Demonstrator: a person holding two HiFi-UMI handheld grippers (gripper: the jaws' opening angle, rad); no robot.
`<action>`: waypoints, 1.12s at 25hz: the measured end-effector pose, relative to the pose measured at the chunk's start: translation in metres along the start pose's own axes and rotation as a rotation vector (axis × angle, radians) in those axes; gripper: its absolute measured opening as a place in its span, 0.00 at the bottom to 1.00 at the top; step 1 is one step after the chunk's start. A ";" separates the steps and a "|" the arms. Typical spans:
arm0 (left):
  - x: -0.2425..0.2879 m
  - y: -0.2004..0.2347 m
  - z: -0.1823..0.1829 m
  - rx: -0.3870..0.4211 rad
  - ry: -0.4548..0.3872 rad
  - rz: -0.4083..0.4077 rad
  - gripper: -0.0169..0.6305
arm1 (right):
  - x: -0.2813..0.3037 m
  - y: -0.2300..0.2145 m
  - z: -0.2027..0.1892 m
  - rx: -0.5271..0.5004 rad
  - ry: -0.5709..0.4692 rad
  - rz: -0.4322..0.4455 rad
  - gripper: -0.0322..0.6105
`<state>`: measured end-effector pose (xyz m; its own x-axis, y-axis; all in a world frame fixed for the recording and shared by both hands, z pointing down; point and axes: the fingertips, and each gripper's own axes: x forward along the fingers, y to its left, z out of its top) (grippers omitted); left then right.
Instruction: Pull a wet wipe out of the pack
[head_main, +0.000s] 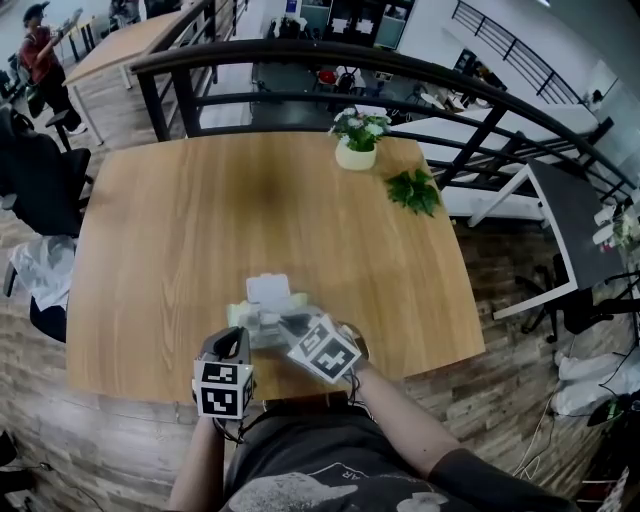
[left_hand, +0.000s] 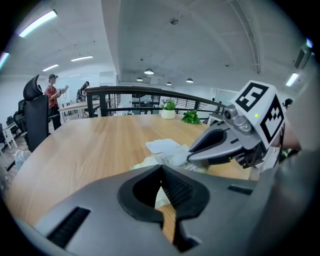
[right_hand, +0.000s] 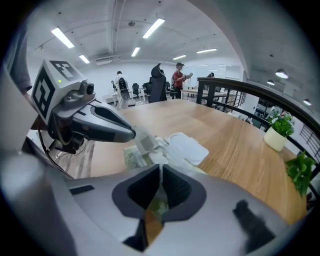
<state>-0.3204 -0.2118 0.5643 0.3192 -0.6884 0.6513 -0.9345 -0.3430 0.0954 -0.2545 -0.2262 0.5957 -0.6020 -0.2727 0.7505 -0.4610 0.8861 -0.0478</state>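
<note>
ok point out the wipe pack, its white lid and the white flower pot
wipe pack (head_main: 240, 314), head view, pale green left edge
lid (head_main: 268, 289), head view, middle of the white flap
flower pot (head_main: 355, 156), head view, white pot body

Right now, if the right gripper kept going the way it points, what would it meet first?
The wet wipe pack, just past the jaws of the right gripper, which look shut on a wipe; depth there is unclear.
</note>
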 end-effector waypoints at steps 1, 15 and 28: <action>0.000 0.000 0.000 0.000 0.001 0.006 0.05 | -0.002 -0.001 -0.002 -0.004 0.000 0.000 0.11; -0.007 -0.006 -0.005 0.027 0.017 0.066 0.05 | -0.048 -0.035 -0.034 0.059 -0.049 -0.117 0.11; -0.014 -0.020 0.008 0.021 -0.034 0.084 0.05 | -0.120 -0.082 -0.042 0.124 -0.172 -0.220 0.11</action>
<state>-0.3053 -0.2006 0.5468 0.2451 -0.7366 0.6304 -0.9548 -0.2962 0.0251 -0.1172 -0.2502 0.5375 -0.5755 -0.5223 0.6293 -0.6627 0.7487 0.0154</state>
